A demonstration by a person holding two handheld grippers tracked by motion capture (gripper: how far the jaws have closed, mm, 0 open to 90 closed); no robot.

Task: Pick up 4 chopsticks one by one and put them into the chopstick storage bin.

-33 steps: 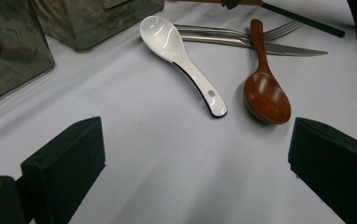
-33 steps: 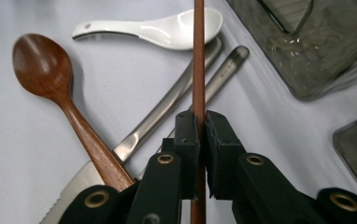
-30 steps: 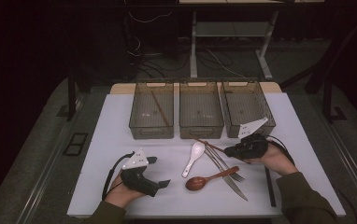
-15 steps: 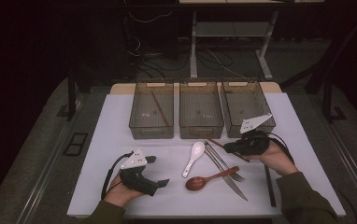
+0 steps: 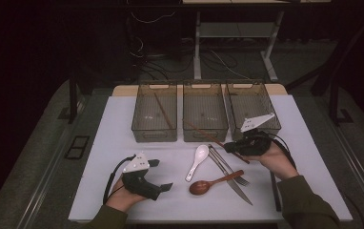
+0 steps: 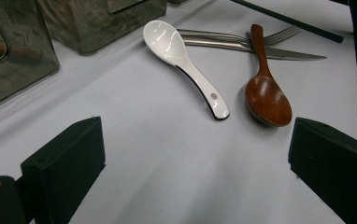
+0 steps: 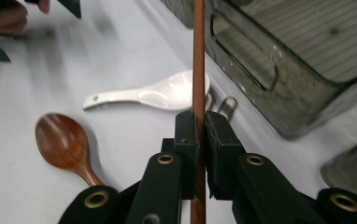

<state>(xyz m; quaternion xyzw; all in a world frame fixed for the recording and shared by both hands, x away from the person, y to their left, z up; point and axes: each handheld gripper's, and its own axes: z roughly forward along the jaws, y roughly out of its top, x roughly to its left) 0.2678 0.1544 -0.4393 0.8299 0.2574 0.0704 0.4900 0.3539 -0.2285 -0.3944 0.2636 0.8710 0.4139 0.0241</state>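
The right tool (image 7: 198, 135) has its jaws pressed together on a brown chopstick (image 7: 198, 56), pinching it partway along its length. In the right gripper view the stick runs straight up between the black pads and on past them, with a short end showing below the grip. From the high view this tool (image 5: 228, 147) sits in the person's right hand (image 5: 275, 160), just in front of the right bin (image 5: 252, 107), and the chopstick (image 5: 204, 133) slants from the jaws toward the front wall of the middle bin (image 5: 205, 112), its far tip close to that wall; whether it touches I cannot tell.

The left tool (image 5: 162, 175) rests low over the surface (image 5: 123, 143) at the near left, held in the left hand (image 5: 123, 198). Its jaws are spread wide, with bare surface between them, as the left gripper view shows.

Between the two tools lies the remaining cutlery. A white spoon (image 5: 197, 162) lies with its bowl away from the person. Just beside it a wooden spoon (image 5: 213, 183) lies with its bowl toward the left tool and its handle crossing a knife (image 5: 232, 179) and a fork (image 5: 230, 169). The left bin (image 5: 155, 114) holds another brown stick (image 5: 163, 110), lying diagonally. A dark stick (image 5: 275, 191) lies near the right forearm.
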